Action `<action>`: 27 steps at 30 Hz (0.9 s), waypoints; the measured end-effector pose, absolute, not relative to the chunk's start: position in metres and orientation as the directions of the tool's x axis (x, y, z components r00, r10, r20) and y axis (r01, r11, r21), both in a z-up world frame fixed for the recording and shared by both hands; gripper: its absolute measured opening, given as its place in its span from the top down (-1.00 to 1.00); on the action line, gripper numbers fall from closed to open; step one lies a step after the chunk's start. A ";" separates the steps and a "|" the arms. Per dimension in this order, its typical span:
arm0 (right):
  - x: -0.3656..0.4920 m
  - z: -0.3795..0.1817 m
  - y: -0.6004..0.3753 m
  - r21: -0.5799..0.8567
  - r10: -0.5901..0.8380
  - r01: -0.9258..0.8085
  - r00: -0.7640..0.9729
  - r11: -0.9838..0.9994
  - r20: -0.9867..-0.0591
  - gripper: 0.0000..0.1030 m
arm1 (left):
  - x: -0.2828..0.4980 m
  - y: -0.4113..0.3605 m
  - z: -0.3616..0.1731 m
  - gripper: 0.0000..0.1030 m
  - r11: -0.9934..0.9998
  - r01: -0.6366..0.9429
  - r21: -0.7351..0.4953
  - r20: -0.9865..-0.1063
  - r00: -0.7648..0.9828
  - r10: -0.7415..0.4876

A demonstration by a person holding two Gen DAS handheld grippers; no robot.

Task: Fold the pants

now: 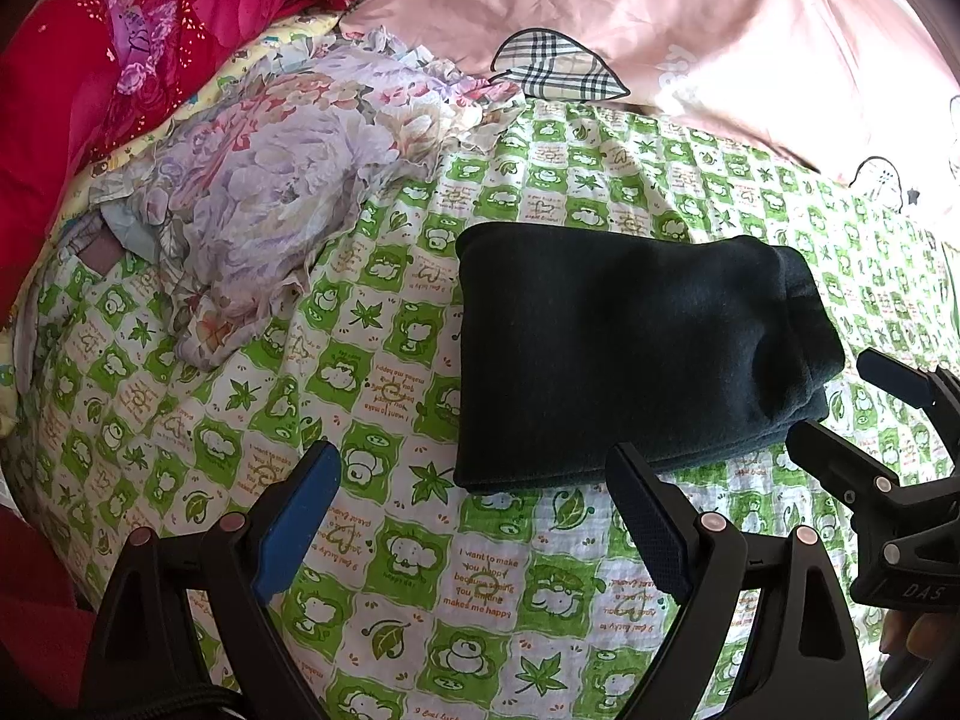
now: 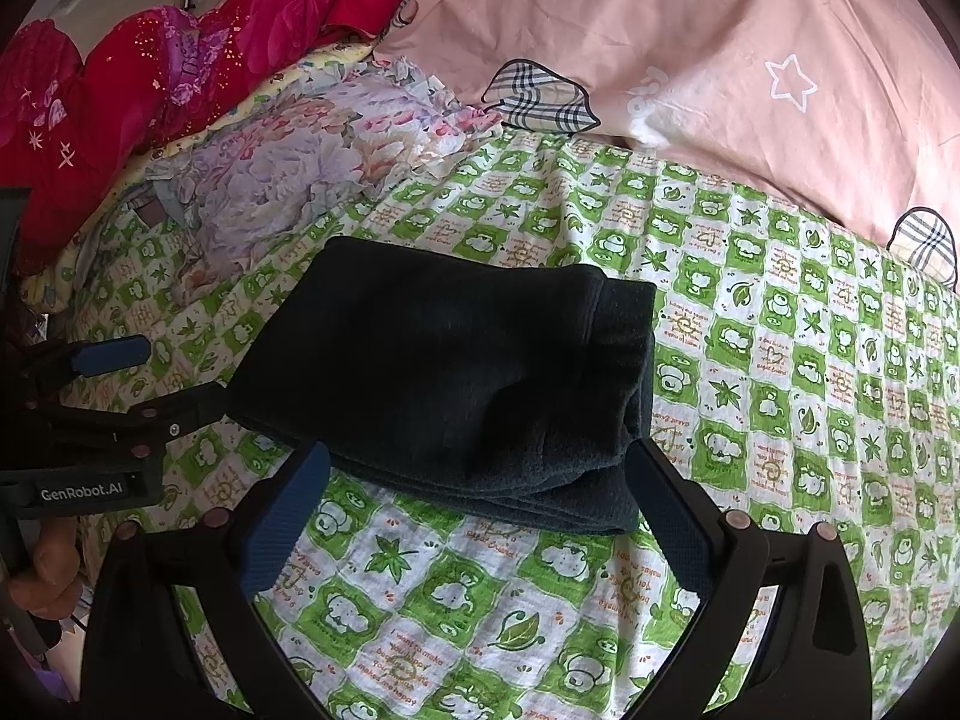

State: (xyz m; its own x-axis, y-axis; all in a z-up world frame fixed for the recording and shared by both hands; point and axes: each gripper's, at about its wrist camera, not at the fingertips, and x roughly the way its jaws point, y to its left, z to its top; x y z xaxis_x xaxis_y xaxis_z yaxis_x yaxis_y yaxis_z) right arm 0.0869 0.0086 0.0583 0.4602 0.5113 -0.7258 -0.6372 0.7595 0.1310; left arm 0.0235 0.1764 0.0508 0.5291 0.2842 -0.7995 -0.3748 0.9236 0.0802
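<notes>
The dark blue-green pants (image 1: 630, 348) lie folded into a thick rectangle on the green-and-white checked bedsheet (image 1: 420, 570); they also show in the right wrist view (image 2: 456, 378). My left gripper (image 1: 474, 516) is open and empty, just in front of the bundle's near left corner. My right gripper (image 2: 480, 516) is open and empty, its jaws standing on either side of the bundle's near edge without holding it. The right gripper shows at the right edge of the left wrist view (image 1: 852, 414), and the left gripper at the left edge of the right wrist view (image 2: 162, 378).
A crumpled floral cloth (image 1: 270, 198) lies to the back left of the pants. A red quilt (image 1: 120, 60) is piled at the far left. A pink duvet (image 1: 690, 18) with plaid hearts covers the back of the bed.
</notes>
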 end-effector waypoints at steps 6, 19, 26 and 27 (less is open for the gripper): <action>0.088 0.059 0.008 0.133 0.511 -0.635 0.460 0.761 -0.726 -0.92 | 0.024 0.177 0.052 -0.76 0.924 -0.374 0.079 -0.799 0.530 0.284; 0.090 0.062 0.008 0.138 0.511 -0.626 0.466 0.767 -0.722 -0.92 | 0.025 0.179 0.056 -0.76 0.922 -0.380 0.078 -0.795 0.534 0.288; 0.090 0.064 0.008 0.139 0.512 -0.624 0.471 0.769 -0.718 -0.92 | 0.026 0.177 0.058 -0.76 0.923 -0.376 0.079 -0.793 0.538 0.287; 0.091 0.064 0.008 0.139 0.512 -0.623 0.472 0.770 -0.718 -0.92 | 0.026 0.177 0.057 -0.76 0.923 -0.376 0.079 -0.792 0.538 0.287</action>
State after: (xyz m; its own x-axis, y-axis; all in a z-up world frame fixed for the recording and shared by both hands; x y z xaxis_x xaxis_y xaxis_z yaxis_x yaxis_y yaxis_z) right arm 0.0905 0.0084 0.0644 0.4717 0.5116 -0.7182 -0.6229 0.7698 0.1393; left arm 0.0255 0.1766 0.0575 0.5383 0.2868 -0.7925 -0.3763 0.9232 0.0785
